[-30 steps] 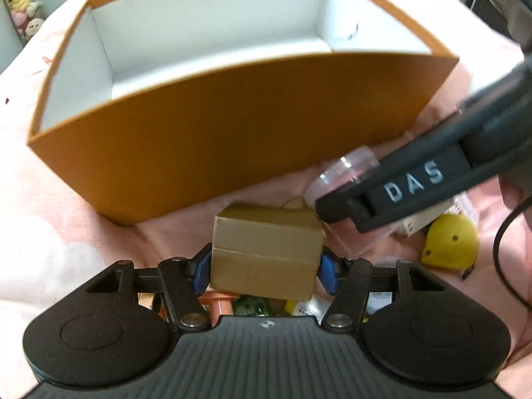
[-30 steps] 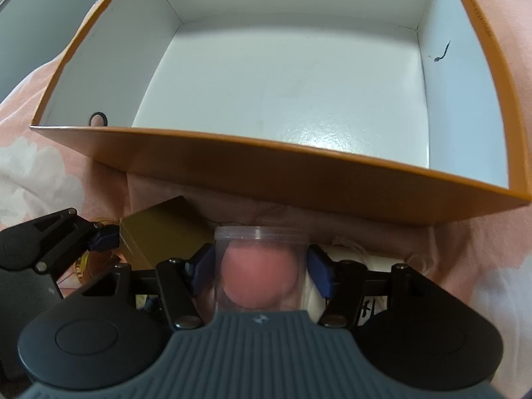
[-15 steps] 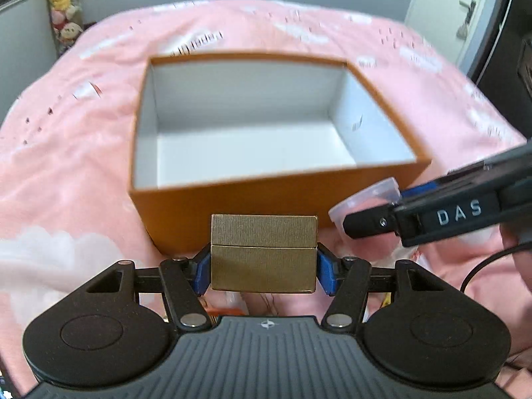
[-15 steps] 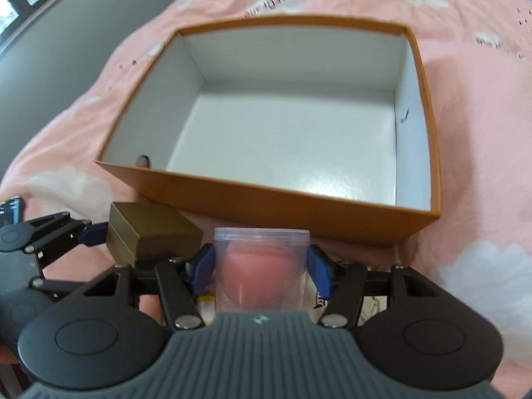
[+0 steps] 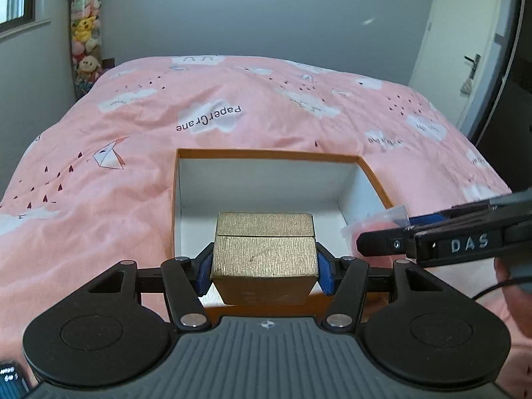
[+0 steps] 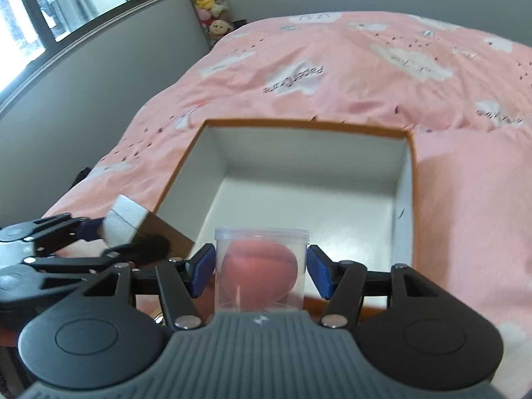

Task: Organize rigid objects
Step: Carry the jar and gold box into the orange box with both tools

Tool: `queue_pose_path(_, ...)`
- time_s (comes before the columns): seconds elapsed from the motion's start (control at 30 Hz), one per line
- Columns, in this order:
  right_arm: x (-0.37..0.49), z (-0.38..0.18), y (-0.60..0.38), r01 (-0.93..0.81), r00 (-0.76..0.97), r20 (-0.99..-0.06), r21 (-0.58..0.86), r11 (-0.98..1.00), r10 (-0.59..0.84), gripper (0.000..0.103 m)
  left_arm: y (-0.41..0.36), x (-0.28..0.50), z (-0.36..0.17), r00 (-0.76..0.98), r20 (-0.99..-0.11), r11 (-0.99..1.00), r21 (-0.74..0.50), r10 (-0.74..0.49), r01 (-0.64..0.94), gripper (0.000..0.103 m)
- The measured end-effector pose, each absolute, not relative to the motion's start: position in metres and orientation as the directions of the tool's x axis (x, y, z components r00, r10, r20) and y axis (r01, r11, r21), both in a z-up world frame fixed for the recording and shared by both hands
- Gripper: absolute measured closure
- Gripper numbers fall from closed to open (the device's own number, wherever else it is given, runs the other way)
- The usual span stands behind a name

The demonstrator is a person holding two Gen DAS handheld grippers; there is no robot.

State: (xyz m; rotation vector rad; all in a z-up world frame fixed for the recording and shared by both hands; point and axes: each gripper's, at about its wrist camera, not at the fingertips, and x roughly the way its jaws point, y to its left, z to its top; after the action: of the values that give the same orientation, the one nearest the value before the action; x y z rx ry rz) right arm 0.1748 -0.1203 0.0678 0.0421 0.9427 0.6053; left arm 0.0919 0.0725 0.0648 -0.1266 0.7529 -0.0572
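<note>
Gold box (image 5: 264, 254) sits low centre of the left view, pinched between the left gripper (image 5: 264, 266) and its blue pads (image 5: 324, 274), fingers closed snug on both sides, held up in front of the orange bin's (image 5: 266, 154) near wall. Over in the right view, the clear tub (image 6: 261, 269) with a pink sponge (image 6: 259, 267) inside sits low centre too, the right gripper (image 6: 261, 271) clamped on it. That tub hangs above the near edge of the bin, whose white floor (image 6: 299, 206) looks bare. The right gripper pokes in from the right edge of the left view, and the left gripper shows at the lower left of the right view, so the two loads ride side by side. The pink duvet (image 5: 232, 99) fills the upper half of both views, plush toys (image 5: 84, 33) stacked in the upper left corner. My read: nothing is stowed yet, both pieces are lifted and lined up, and lowering and releasing them into the bin is what remains.
</note>
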Motion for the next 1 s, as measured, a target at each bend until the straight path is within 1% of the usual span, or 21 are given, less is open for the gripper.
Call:
queue_pose_path(0.07,0.187,0.063,-0.121,-0.454,0.451,-0.751,0.273,0.848,0.483,0.043,0.072,0.104,0.061,0.723,-0.683,0.988,-0.152,-0.104,-0.001,0.036)
queue_pose_path(0.17,0.206,0.047,-0.118,-0.421,0.469,-0.779,0.217,0.881,0.416,0.043,0.066,0.127,0.046,0.692,-0.714,0.987,-0.161,-0.106,-0.014,0.036)
queue_pose_path(0.3,0.229,0.015,-0.118,-0.381,0.441,-0.836,0.156,0.911,0.327,0.043,0.058,0.158,0.017,0.621,-0.773,0.984,-0.178,-0.129,-0.017,0.036)
queue_pose_path(0.43,0.24,-0.009,-0.12,-0.362,0.442,-0.857,0.1,0.927,0.265,0.043,0.051,0.18,-0.007,0.554,-0.82,0.982,-0.189,-0.143,-0.027,0.036)
queue_pose_path(0.57,0.249,-0.021,-0.117,-0.376,0.458,-0.852,0.072,0.924,0.252,0.043,0.048,0.193,-0.023,0.506,-0.853,0.985,-0.168,-0.125,-0.04,0.036)
queue_pose_path(0.7,0.255,-0.027,-0.105,-0.42,0.493,-0.839,0.003,0.907,0.231,0.043,0.053,0.196,-0.024,0.491,-0.864,0.986,-0.16,-0.115,-0.05,0.036)
queue_pose_path(0.8,0.259,-0.029,-0.101,-0.443,0.492,-0.834,0.007,0.896,0.249,0.043,0.059,0.197,-0.026,0.485,-0.867,0.986,-0.16,-0.113,-0.056,0.036)
queue_pose_path(1.0,0.258,-0.031,-0.09,-0.471,0.495,-0.839,-0.039,0.881,0.227,0.043,0.067,0.21,-0.034,0.443,-0.89,0.984,-0.158,-0.104,-0.087,0.036)
